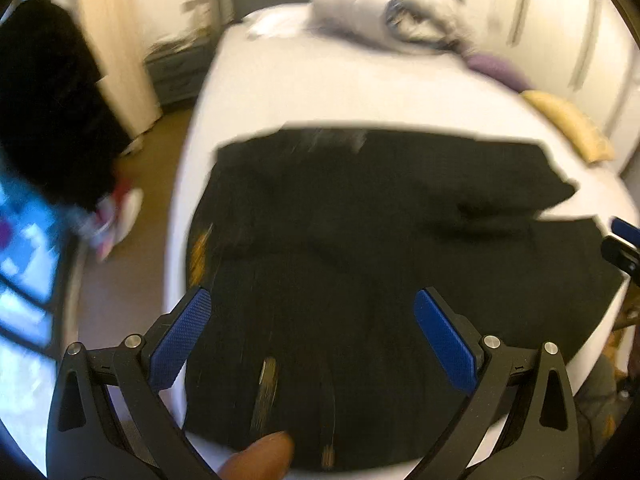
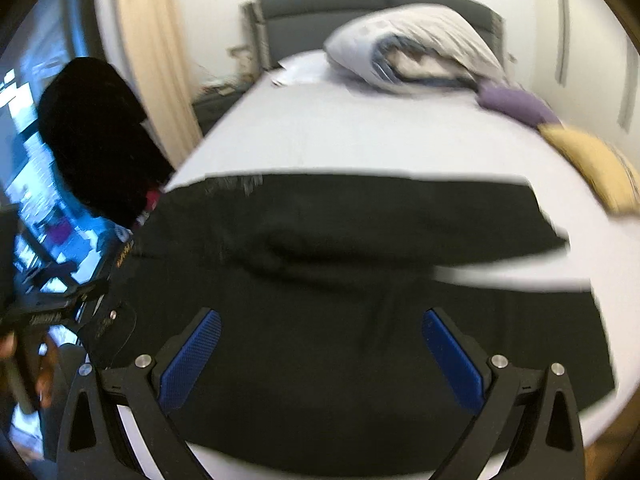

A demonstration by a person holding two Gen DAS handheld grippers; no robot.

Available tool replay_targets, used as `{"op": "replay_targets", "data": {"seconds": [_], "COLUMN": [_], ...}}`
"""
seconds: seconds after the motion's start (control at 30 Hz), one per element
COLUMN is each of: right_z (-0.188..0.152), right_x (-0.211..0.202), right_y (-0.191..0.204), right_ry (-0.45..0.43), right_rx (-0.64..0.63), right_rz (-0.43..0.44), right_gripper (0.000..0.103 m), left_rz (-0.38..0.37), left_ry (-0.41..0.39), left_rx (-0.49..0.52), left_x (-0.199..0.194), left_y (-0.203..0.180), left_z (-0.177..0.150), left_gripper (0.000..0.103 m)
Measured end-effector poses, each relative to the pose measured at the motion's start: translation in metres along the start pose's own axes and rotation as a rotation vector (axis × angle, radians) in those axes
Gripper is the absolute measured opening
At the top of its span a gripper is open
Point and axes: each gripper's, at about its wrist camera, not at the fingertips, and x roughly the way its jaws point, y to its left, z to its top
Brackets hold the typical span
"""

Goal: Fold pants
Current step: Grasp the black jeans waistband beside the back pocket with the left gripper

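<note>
My left gripper (image 1: 312, 312) and right gripper (image 2: 320, 332) both hang spread wide, holding nothing, above the black pants (image 2: 340, 280) lying flat across the near end of the bed (image 2: 340, 132). No fold looks made yet.

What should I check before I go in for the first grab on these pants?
1. Left gripper open and empty: ok, blue pads spread wide above the cloth.
2. Right gripper open and empty: ok, same stance.
3. Black pants lying spread on the white bed: ok, the two legs run toward the right with a wedge of sheet between them.
4. Waist end within reach: ok, it lies at the left bed edge near the left gripper.
5. Fold area free: ok, the duvet and the purple and yellow cushions sit beyond the pants.
6. Wrinkles in the cloth: cannot tell, both views are blurred.
</note>
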Motion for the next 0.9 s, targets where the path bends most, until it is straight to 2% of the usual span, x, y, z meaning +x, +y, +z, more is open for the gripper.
{"op": "replay_targets", "data": {"seconds": [0.03, 0.1, 0.13, 0.23, 0.33, 0.4, 0.5, 0.6, 0.63, 0.67, 0.77, 0.83, 0.9], "right_z": [0.008, 0.028, 0.036, 0.057, 0.075, 0.086, 0.107, 0.125, 0.131, 0.136, 0.145, 0.147, 0.148], "right_x": [0.003, 0.012, 0.018, 0.046, 0.078, 0.100, 0.130, 0.158, 0.166, 0.176, 0.195, 0.205, 0.217], "right_y": [-0.004, -0.016, -0.021, -0.038, -0.053, -0.059, -0.063, -0.058, -0.056, -0.054, -0.048, -0.043, -0.040], "right_ry": [-0.011, -0.036, -0.041, -0.011, 0.044, 0.070, 0.113, 0.149, 0.161, 0.177, 0.201, 0.211, 0.242], "right_rx": [-0.031, -0.105, -0.139, -0.225, -0.274, -0.310, -0.376, -0.436, -0.448, -0.455, -0.470, -0.484, -0.490], "right_rz": [0.011, 0.042, 0.052, 0.089, 0.178, 0.235, 0.314, 0.386, 0.396, 0.413, 0.458, 0.480, 0.492], "right_gripper": [0.103, 0.103, 0.103, 0.099, 0.088, 0.084, 0.081, 0.081, 0.081, 0.081, 0.081, 0.081, 0.081], "left_rz": [-0.053, -0.055, -0.058, -0.093, -0.097, -0.116, -0.207, -0.240, -0.254, -0.277, -0.317, -0.332, -0.366], "left_ry": [0.009, 0.141, 0.153, 0.114, 0.178, 0.212, 0.273, 0.336, 0.352, 0.371, 0.462, 0.513, 0.531], "left_rx": [0.013, 0.086, 0.099, 0.182, 0.295, 0.350, 0.439, 0.546, 0.564, 0.572, 0.548, 0.512, 0.468], "left_x": [0.009, 0.046, 0.059, 0.095, 0.147, 0.174, 0.213, 0.240, 0.246, 0.252, 0.277, 0.291, 0.299], "left_y": [0.002, 0.002, 0.003, 0.007, 0.008, 0.012, 0.024, 0.025, 0.026, 0.027, 0.036, 0.043, 0.050], "left_z": [0.012, 0.041, 0.054, 0.097, 0.135, 0.154, 0.176, 0.184, 0.185, 0.186, 0.186, 0.183, 0.185], "left_gripper": [0.103, 0.103, 0.103, 0.103, 0.103, 0.103, 0.103, 0.103, 0.099, 0.091, 0.080, 0.079, 0.079]}}
